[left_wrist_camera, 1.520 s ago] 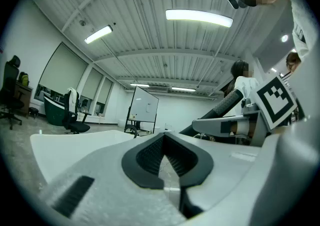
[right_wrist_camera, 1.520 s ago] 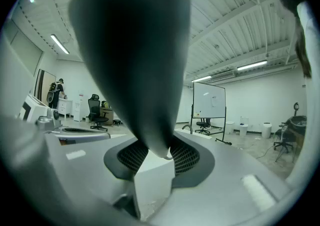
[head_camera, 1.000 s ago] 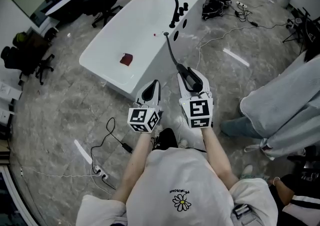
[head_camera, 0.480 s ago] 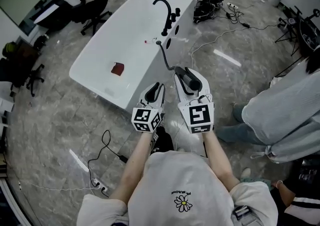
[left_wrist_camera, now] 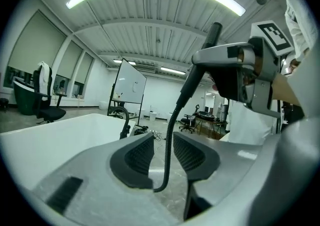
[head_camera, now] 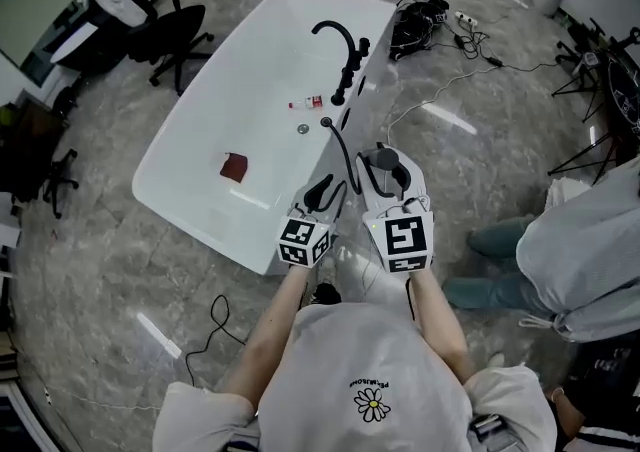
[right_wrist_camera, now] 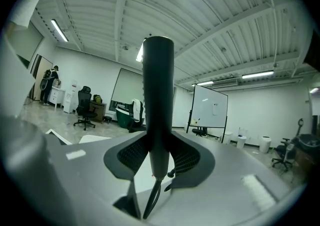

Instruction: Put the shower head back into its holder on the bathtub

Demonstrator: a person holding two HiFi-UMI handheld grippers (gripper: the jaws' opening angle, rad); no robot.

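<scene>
beside glossy bathtub (head_camera: 250,70), right gripper (head_camera: 385,158) fingers (right_wrist_camera: 131,156) pinching black shower head (right_wrist_camera: 158,95), left gripper (head_camera: 325,188) fingers (left_wrist_camera: 137,157) just spreading round hose (left_wrist_camera: 170,140)

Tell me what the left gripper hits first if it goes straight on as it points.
Most likely the shower hose: it hangs in the gap between the left gripper's fingers, which have just been opening and do not press it. Past it lies the bathtub's rim, though depth is unclear.
</scene>
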